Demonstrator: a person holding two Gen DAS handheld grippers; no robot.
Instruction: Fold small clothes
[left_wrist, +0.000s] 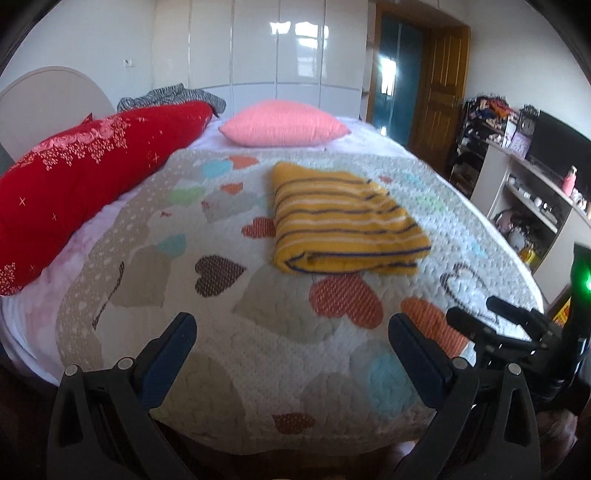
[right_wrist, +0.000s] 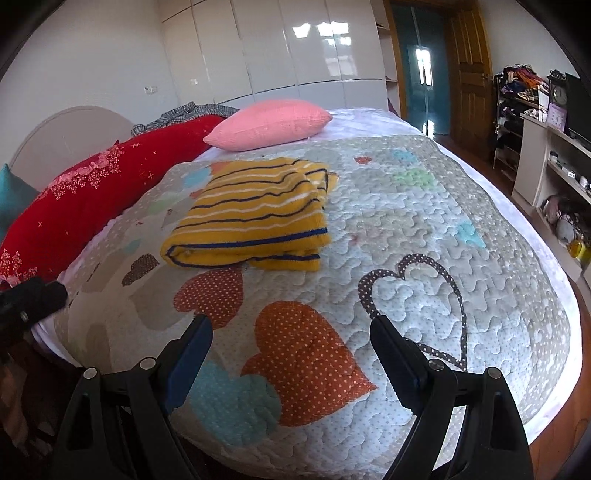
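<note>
While folded, sweater (left_wrist: 343, 221): mid-quilt (left_wrist: 258, 314), below pink pillow (left_wrist: 282, 123), apparently finished.
Left tongs (left_wrist: 291, 332): apart, empty, near sweater.
Right tongs (right_wrist: 291, 336): apart, empty.

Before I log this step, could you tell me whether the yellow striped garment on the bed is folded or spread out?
Folded: the yellow striped garment lies as a compact stack, with layered edges along its near side.

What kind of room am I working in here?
A home bedroom, by the look of it: a bed under a heart-patterned quilt, a pink pillow near the headboard, and glossy white wardrobe doors behind.
</note>
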